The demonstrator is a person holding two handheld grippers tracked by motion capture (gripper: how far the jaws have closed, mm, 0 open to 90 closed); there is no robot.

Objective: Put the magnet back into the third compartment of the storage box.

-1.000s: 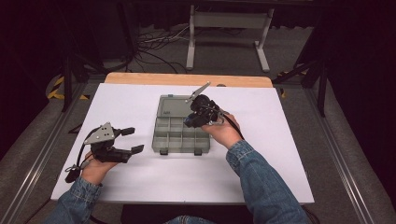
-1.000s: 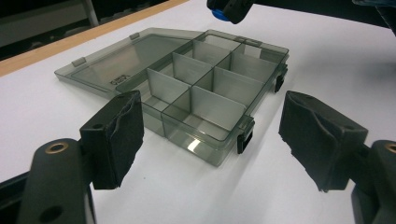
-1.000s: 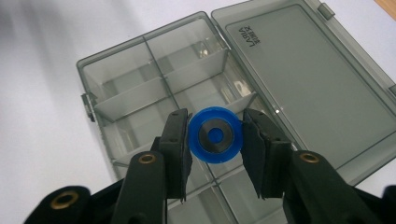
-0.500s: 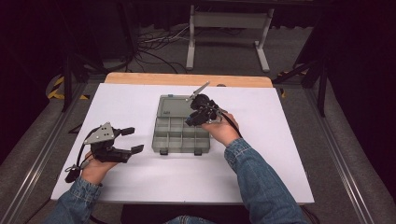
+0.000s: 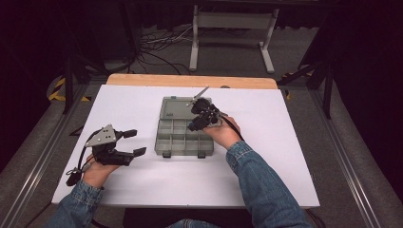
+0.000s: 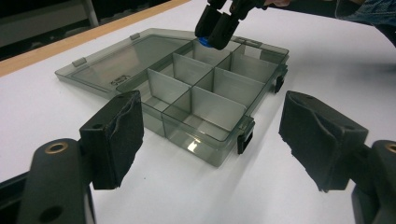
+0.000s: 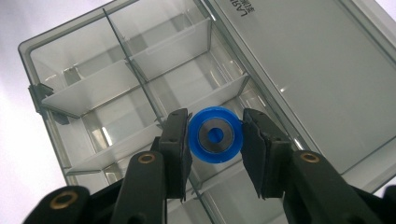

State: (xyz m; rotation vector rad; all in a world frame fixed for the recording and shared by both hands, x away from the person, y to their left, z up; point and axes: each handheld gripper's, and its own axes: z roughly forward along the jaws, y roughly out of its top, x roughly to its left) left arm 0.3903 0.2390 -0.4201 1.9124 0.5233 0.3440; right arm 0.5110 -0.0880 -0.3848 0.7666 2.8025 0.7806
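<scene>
Blue ring (image 7: 215, 135), a flat disc with a grey centre and a hole, sits clamped between the jaws of your right gripper (image 7: 214, 140), its flat face toward that gripper's camera and its hole axis running along the jaws. You hold it over a back compartment of the open grey organiser box (image 5: 177, 138), near the lid hinge. Your left gripper (image 5: 134, 142) rests on the white table (image 5: 285, 142) left of the box, jaws wide apart.
</scene>
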